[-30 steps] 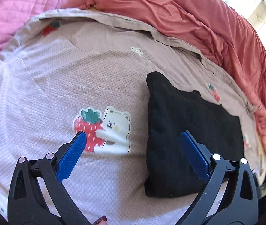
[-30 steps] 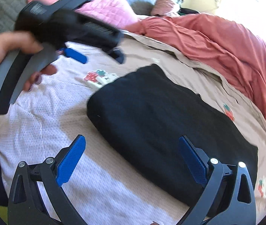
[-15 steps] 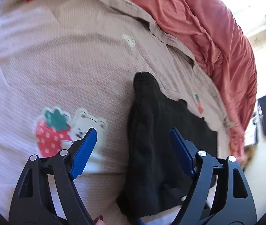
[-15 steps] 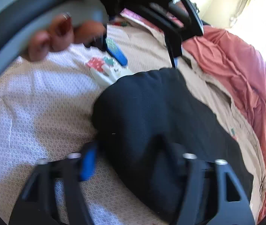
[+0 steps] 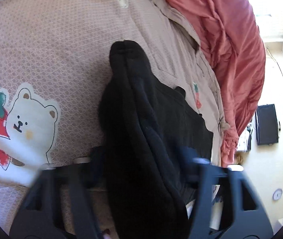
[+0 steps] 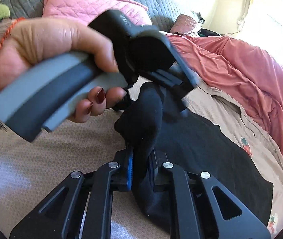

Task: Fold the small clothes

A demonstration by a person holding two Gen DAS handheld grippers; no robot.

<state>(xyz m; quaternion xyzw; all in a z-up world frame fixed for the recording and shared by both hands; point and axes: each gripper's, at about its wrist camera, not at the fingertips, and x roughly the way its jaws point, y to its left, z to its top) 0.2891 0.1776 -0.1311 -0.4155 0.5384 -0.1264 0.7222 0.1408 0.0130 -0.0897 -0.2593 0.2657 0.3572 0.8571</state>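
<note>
Black garment (image 6: pixel 201 149) edge bunched betw both grippers: R gripper (image 6: pixel 140 171) jaws closing, pinching near corner; L gripper (image 5: pixel 141 159) jaws closing on same edge, blurred. Long axis runs away toward red duvet (image 6: pixel 241 63).

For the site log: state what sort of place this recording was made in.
Most likely a bedroom at home. The black garment lies on a bed sheet printed with a bear and strawberry, beside a rumpled coral duvet and a pink quilted pillow.
</note>
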